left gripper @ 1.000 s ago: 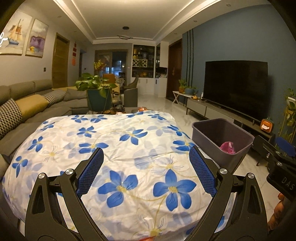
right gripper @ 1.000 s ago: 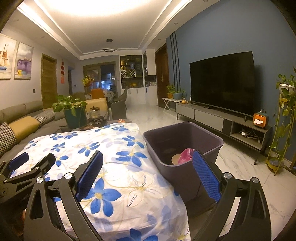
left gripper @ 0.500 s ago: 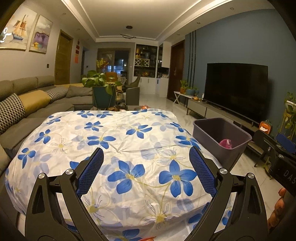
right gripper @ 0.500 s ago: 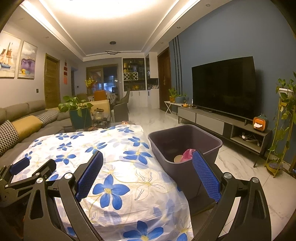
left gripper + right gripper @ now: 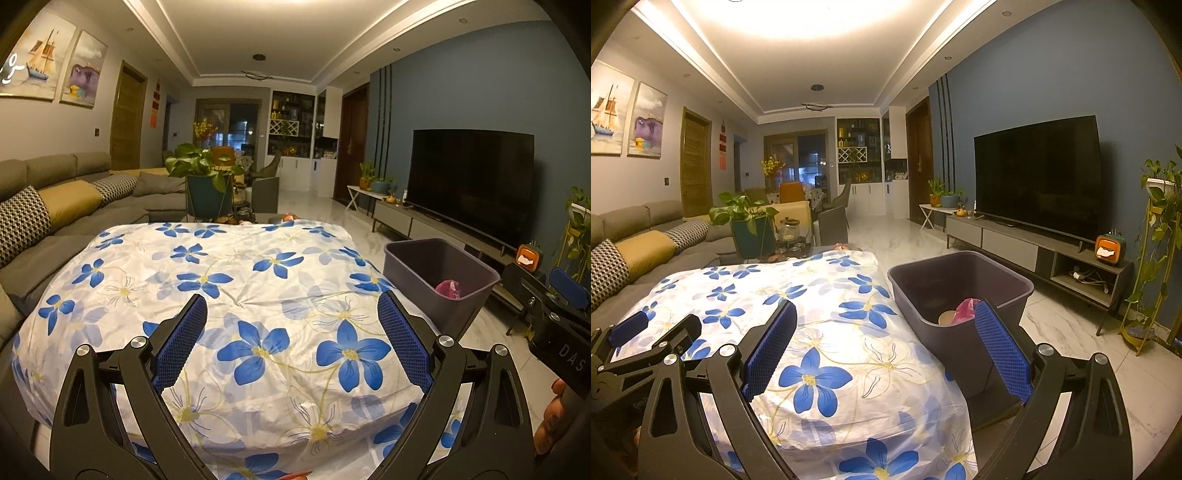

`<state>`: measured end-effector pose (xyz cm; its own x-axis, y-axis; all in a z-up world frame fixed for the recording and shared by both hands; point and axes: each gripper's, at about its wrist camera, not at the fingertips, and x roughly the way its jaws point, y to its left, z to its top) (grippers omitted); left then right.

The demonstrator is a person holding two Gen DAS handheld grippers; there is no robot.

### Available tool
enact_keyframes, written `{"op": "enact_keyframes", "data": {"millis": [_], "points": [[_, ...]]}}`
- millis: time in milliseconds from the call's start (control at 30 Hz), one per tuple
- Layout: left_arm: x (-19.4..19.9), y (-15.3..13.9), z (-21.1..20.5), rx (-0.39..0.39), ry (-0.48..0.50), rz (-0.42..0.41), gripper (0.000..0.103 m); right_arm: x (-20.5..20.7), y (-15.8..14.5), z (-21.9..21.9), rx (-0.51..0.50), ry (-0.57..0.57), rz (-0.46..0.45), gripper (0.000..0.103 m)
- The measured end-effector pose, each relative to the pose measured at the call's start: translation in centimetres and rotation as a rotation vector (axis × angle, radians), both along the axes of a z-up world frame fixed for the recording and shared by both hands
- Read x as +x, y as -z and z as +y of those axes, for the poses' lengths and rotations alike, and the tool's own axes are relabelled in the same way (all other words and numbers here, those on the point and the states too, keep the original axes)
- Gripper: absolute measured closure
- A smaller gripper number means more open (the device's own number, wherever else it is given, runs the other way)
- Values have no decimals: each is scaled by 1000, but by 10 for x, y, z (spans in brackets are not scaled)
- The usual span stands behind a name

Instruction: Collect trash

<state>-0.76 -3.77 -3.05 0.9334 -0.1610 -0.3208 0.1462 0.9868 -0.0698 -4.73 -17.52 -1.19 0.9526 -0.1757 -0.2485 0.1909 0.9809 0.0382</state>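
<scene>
A white cloth with blue flowers (image 5: 229, 280) drapes the table, its top bare, its right edge touching the grey bin (image 5: 960, 291) on the marble floor (image 5: 1067, 332), which lies open toward the TV stand (image 5: 1038, 251). In the bin: pink wrapper (image 5: 964, 309) beside a tan piece (image 5: 946, 316). Left gripper (image 5: 291, 334) and right gripper (image 5: 886, 341) hover spread wide, holding nothing

Both grippers' jaws wide apart
</scene>
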Motion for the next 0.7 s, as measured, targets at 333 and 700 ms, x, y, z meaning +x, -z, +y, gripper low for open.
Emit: {"op": "enact_keyframes", "data": {"millis": [333, 700], "points": [[-5, -4, -1, 5, -7, -8, 11, -3, -3, 2, 0, -6, -7, 10], [-7, -8, -1, 9, -13, -10, 11, -3, -6, 1, 1, -12, -13, 10]]}}
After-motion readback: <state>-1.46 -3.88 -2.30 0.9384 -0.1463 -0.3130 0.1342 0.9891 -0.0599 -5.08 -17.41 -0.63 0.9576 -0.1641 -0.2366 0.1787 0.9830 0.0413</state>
